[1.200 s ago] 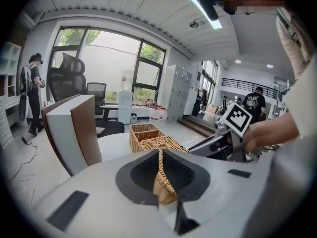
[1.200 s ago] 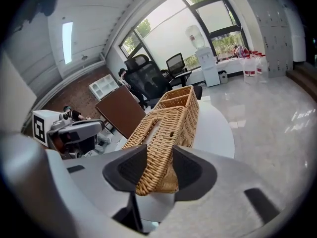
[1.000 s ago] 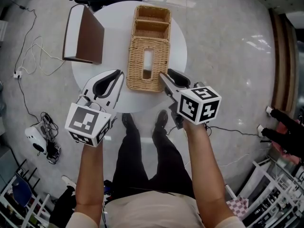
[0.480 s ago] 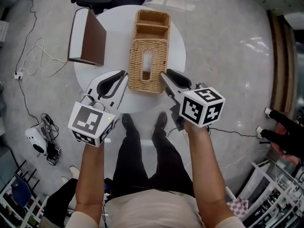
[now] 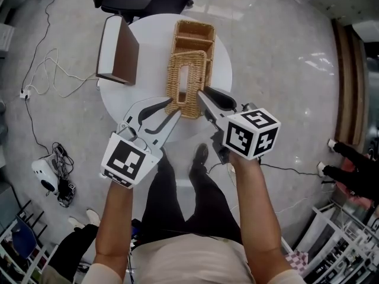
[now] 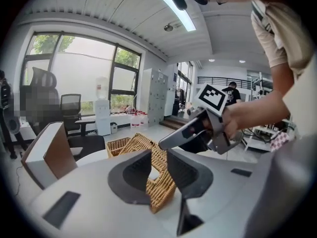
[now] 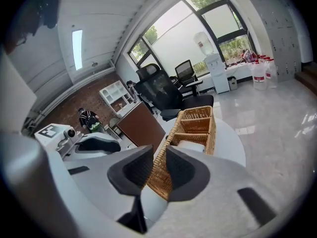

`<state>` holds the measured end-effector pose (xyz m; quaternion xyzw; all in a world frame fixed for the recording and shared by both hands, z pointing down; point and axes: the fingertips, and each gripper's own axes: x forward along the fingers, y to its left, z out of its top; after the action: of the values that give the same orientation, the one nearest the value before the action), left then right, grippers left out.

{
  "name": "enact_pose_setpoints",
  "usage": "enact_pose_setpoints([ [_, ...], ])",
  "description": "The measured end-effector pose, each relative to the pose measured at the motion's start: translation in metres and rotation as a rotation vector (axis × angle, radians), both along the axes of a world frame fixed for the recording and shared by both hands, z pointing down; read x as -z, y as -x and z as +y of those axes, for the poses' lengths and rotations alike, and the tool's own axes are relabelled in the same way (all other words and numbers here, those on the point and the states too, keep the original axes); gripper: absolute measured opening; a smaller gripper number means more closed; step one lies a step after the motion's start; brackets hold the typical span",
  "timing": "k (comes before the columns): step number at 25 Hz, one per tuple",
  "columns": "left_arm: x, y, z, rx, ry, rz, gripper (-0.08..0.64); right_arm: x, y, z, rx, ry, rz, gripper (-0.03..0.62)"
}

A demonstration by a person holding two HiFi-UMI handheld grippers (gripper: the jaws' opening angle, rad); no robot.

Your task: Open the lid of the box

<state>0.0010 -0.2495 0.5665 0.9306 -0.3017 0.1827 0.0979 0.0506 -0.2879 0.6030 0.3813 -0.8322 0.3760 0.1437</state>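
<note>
A wicker box (image 5: 192, 33) with open far compartments stands on a round white table (image 5: 148, 58). Its slotted wicker lid (image 5: 199, 78) covers the near part. My right gripper (image 5: 202, 96) is at the lid's near right corner. Its jaws are closing, and in the right gripper view the lid's rim (image 7: 159, 180) fills the gap of the right gripper (image 7: 158, 166), touching both pads. My left gripper (image 5: 173, 107) is at the near left corner. The left gripper (image 6: 158, 170) is opening, with the lid's corner (image 6: 162, 195) in the gap and the pads not pressing on it.
A brown-and-white folded board (image 5: 118, 51) stands upright on the table's left side. An office chair (image 5: 121, 2) is beyond the table. Cables (image 5: 41, 78) and a small device (image 5: 47, 173) lie on the floor at left. My legs are under the near table edge.
My left gripper has moved right and forward to the lid's near left corner and its jaws have parted. The right gripper stayed at the near right corner with its jaws narrowed.
</note>
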Motion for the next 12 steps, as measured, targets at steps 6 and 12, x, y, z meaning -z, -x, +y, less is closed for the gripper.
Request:
enact_pose_setpoints([
  [6,-0.006,-0.016,0.020,-0.082,-0.007,-0.091,0.186,0.015,0.014,-0.001,0.038,-0.015,-0.012,0.074],
  [12,-0.012,-0.028,0.017,-0.053,-0.067,-0.222,0.199,0.034,0.027,-0.007,0.075,-0.026,-0.020,0.075],
])
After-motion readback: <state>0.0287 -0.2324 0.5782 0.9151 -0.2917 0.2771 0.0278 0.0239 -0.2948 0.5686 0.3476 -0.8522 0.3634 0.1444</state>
